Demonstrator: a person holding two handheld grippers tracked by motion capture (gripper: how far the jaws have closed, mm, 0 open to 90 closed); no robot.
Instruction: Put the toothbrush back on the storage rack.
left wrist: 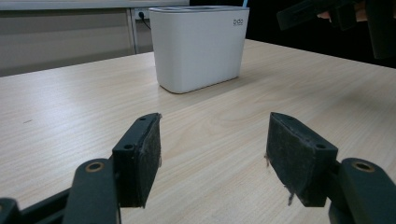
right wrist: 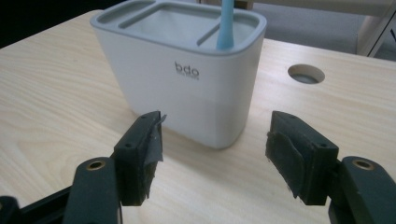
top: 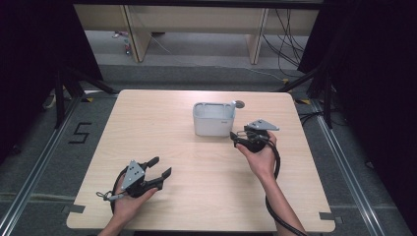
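I see a pale wooden table (top: 196, 196) on grey carpet (top: 39, 162), black curtains (top: 29, 44) on both sides, light wooden furniture (top: 196, 22) behind, cables (top: 285, 39) trailing there.

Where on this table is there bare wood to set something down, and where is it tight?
Bare wood lies left of the white organizer, and across the middle between the left gripper and right gripper. It is tight at the organizer's right end, where the right gripper sits close beside it, near the round hole in the table.

"bdo" printed on white holder (right wrist: 187, 100) wall; "5" taped on floor (top: 80, 132) left of table.
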